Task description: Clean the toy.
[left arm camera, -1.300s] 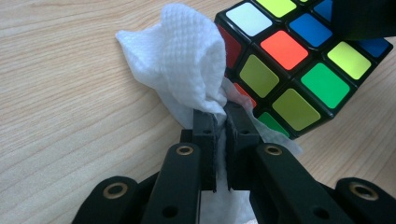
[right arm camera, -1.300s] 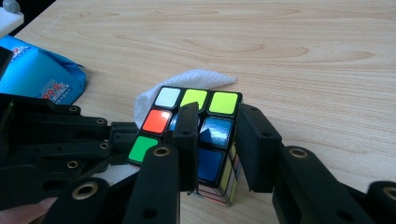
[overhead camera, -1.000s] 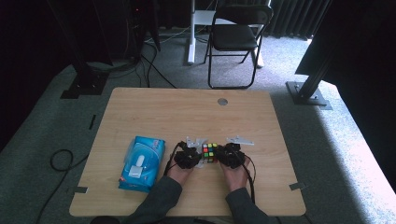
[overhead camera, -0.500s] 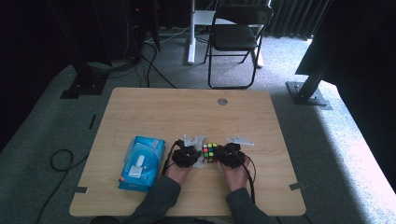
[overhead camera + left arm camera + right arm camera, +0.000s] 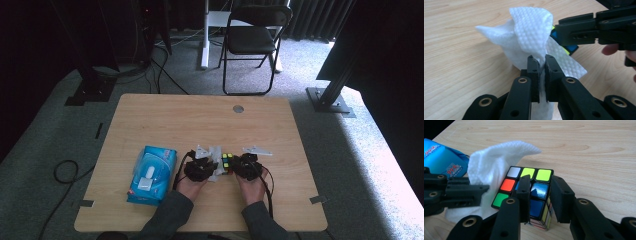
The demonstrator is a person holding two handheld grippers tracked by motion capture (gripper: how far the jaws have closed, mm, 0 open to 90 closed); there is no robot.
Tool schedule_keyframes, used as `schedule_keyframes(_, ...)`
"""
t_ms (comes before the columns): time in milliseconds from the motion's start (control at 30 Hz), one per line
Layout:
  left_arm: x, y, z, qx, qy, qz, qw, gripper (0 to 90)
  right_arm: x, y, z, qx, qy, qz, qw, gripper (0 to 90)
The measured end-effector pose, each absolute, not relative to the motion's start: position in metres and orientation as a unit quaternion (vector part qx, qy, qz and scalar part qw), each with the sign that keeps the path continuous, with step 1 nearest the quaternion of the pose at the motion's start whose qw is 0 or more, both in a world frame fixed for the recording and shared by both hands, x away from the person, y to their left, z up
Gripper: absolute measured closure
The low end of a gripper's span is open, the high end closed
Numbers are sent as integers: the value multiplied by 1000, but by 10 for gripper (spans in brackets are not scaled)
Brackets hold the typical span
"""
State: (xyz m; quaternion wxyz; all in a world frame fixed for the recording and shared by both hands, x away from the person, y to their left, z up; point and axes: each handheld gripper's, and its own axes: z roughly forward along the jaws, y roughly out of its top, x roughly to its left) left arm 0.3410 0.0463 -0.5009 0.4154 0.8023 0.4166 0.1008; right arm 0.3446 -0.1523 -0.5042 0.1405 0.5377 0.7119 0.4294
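Observation:
A white wipe [image 5: 531,27] is pinched between the jaws of my left gripper [image 5: 542,62], its loose end bunched up against the left side of a colour puzzle cube [image 5: 527,173]. My right gripper [image 5: 540,187] is shut on the cube's near corner, and the cube rests on the wooden table. In the high view both hands meet near the table's front middle: left gripper [image 5: 212,168], wipe [image 5: 216,156], cube [image 5: 227,161], right gripper [image 5: 238,165]. The cube's far faces are hidden.
A blue pack of wipes [image 5: 151,172] lies flat left of the hands, and its corner shows in the right gripper view [image 5: 441,157]. The table [image 5: 200,125] has a round cable hole [image 5: 238,108] at the back. A folding chair [image 5: 255,40] stands beyond.

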Motion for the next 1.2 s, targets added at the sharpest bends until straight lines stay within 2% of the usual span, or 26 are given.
schedule_keyframes(567, 349, 40, -536, 819, 434, 92, 365, 845, 345, -152, -504, 537, 714, 426, 142, 707)
schedule_keyframes(1200, 361, 59, -519, 798, 456, 118, 377, 844, 346, -154, -504, 533, 715, 431, 140, 706)
